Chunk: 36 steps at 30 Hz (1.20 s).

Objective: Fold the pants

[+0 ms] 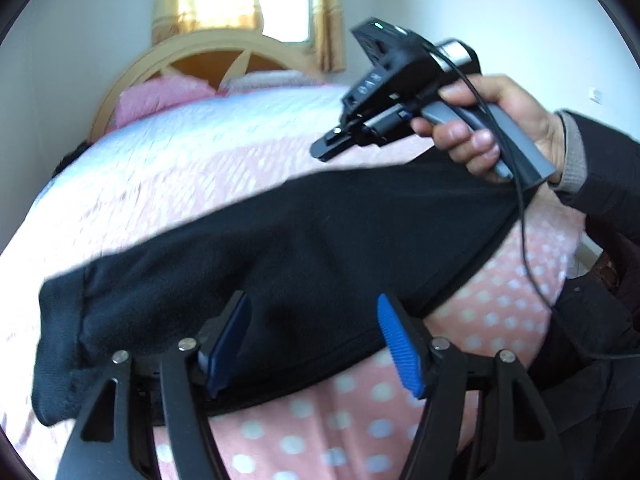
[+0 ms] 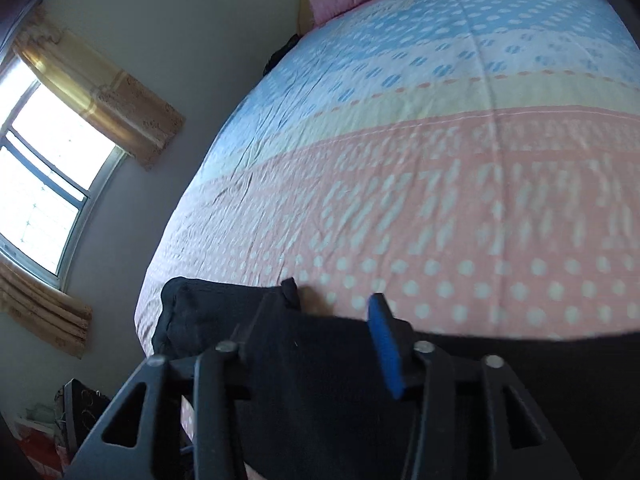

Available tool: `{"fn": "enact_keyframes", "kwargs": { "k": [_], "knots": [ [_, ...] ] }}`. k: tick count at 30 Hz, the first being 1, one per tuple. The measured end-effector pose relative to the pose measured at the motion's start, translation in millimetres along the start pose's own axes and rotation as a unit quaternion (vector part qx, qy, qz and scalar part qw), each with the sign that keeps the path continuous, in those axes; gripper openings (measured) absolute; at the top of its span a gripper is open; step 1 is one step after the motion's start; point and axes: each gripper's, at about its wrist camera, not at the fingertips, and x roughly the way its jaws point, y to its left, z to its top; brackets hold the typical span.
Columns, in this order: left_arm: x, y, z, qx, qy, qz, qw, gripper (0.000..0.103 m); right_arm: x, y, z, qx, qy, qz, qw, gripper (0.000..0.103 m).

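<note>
Pants (image 1: 280,248), black, are lying in a long band across the pink dotted bedspread (image 1: 360,432) near the bed's foot edge in the left wrist view, where the left gripper (image 1: 312,344) is hovering with fingers spread wide, holding nothing; the right gripper (image 1: 332,148) is being carried above the cloth. Right wrist view: its jaws are standing apart over the pants (image 2: 320,380), apparently gripping nothing. Both should probably be pinching one end's corners evenly before lifting, keeping layers aligned.
</note>
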Motion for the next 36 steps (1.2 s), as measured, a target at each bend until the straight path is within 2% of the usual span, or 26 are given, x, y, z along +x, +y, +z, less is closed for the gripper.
{"fn": "enact_keyframes", "kwargs": {
  "k": [4, 8, 11, 14, 16, 22, 24, 26, 30, 33, 36],
  "knots": [
    [-6.4, -28.1, 14.5, 0.034, -0.019, -0.01, 0.9992, 0.073, -86.9, -46.1, -35.0, 0.03, -0.052, -0.036, 0.998, 0.051],
    [6.0, -52.3, 22.2, 0.064, -0.008, -0.016, 0.9978, 0.073, -164.7, -97.3, -80.7, 0.095, -0.104, -0.065, 0.988, 0.051],
    [19.9, -68.5, 31.2, 0.071, 0.001, -0.022, 0.9972, 0.073, -198.0, -124.6, -113.1, 0.131, -0.121, -0.08, 0.981, 0.051],
    [28.2, -85.7, 44.0, 0.074, -0.002, -0.036, 0.9966, 0.072, -208.1, -145.3, -132.4, 0.163, -0.12, -0.068, 0.977, 0.045],
    [33.0, -101.5, 50.9, 0.085, -0.001, -0.042, 0.9955, 0.07, -208.2, -155.4, -137.3, 0.177, -0.125, -0.076, 0.973, 0.045],
    [47.9, -132.8, 61.0, 0.132, 0.017, -0.058, 0.9894, 0.07, -202.6, -186.1, -132.6, 0.216, -0.157, -0.078, 0.961, 0.045],
    [56.0, -134.4, 60.3, 0.139, 0.033, -0.056, 0.9881, 0.07, -199.0, -189.9, -129.4, 0.214, -0.164, -0.075, 0.96, 0.036],
    [62.8, -132.7, 57.6, 0.137, 0.045, -0.049, 0.9883, 0.07, -193.8, -189.4, -125.5, 0.208, -0.163, -0.077, 0.961, 0.003],
    [73.7, -119.2, 55.5, 0.101, 0.069, -0.062, 0.9905, 0.07, -205.2, -169.8, -123.5, 0.171, -0.178, -0.084, 0.965, 0.003],
    [69.5, -115.8, 56.1, 0.096, 0.064, -0.065, 0.9912, 0.07, -229.0, -153.2, -130.0, 0.147, -0.206, -0.09, 0.963, 0.003],
    [68.7, -116.1, 53.9, 0.093, 0.063, -0.066, 0.9915, 0.07, -240.7, -155.8, -140.3, 0.15, -0.213, -0.096, 0.961, 0.003]
  ]
}}
